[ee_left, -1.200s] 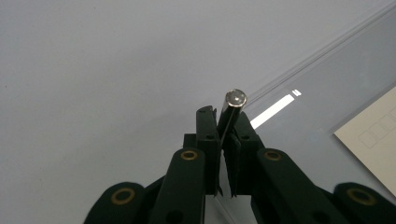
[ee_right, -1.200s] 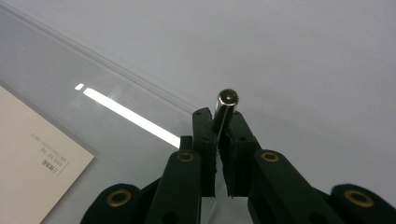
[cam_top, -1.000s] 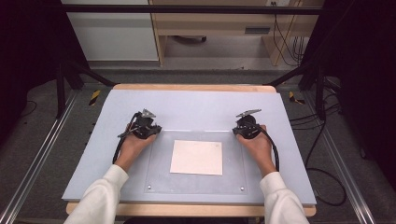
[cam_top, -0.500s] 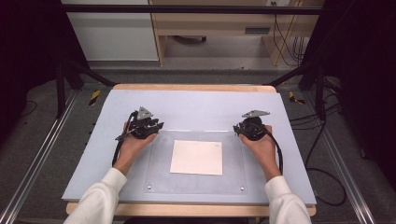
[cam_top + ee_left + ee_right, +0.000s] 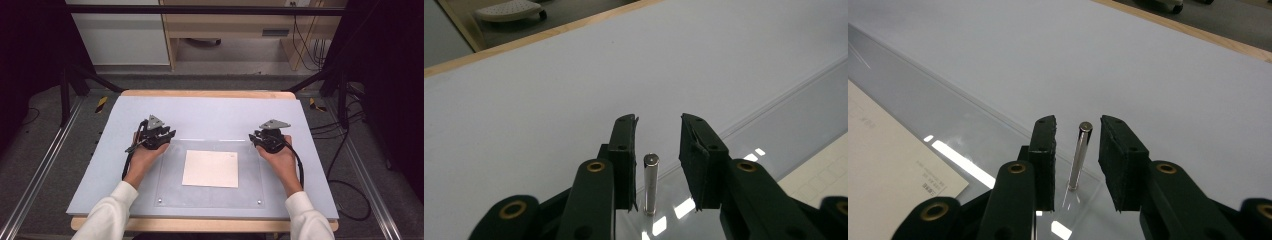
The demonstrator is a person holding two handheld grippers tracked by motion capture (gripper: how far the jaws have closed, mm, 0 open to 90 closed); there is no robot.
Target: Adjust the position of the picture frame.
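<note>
A clear acrylic plate (image 5: 210, 197) lies on the pale blue mat (image 5: 215, 112) with a white paper sheet (image 5: 211, 168) under its middle. At its far left corner my left gripper (image 5: 167, 134) (image 5: 659, 132) stands open around an upright steel pin (image 5: 650, 185). Its jaws have just been opening, and the pin stands free, nearer the left jaw. At the far right corner my right gripper (image 5: 256, 140) (image 5: 1079, 125) is open around a second steel pin (image 5: 1079, 155). Its jaws opened and have just closed a little, with gaps on both sides of the pin.
The mat covers a wooden tabletop (image 5: 205, 93). Two small screws (image 5: 159, 201) sit at the plate's near corners. Metal frame rails (image 5: 35, 175) run along both sides, and cables (image 5: 350, 195) lie on the floor at the right.
Both hands stay at the plate's far corners. The right gripper has drifted slightly to the right. The jaws are too small in the high view to compare.
</note>
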